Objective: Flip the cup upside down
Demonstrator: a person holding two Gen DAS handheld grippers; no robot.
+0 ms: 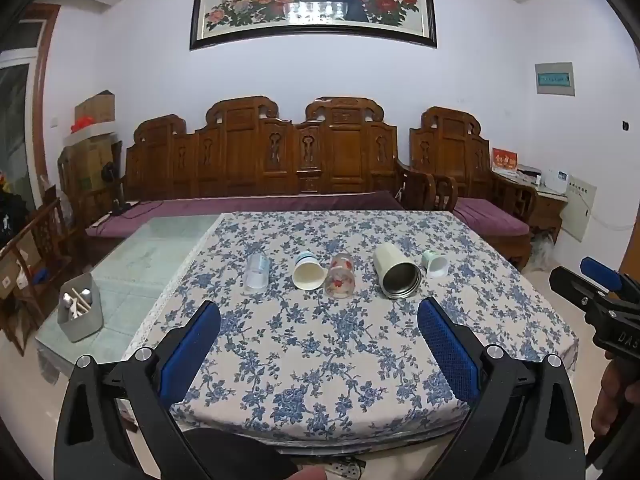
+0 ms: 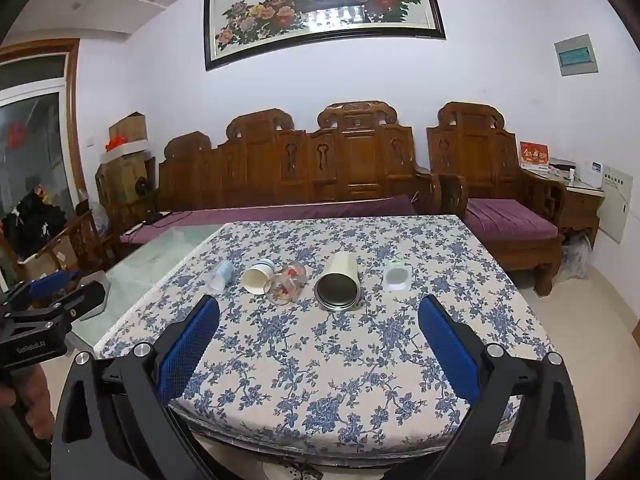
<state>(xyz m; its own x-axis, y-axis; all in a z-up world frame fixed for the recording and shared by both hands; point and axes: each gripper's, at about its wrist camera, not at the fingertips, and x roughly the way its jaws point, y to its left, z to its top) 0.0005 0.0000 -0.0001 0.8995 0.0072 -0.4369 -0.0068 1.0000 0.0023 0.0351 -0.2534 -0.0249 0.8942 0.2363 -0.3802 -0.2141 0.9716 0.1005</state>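
Left claw (image 1: 318,344) gapes wide, cups (image 1: 308,276) lying well beyond.

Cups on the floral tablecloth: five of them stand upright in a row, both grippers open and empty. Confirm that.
Not upright. In the left wrist view all five lie on their sides: clear plastic cup, white cup, flowered glass, steel-lined tumbler, small mint cup. Both the left gripper and the right gripper are open and empty.

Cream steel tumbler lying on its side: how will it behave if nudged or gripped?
The cream steel tumbler lies on its side on the tablecloth, so likely rolls sideways. Metal interior suggests rigid, not fragile. Smooth wall may slip in the tongs.
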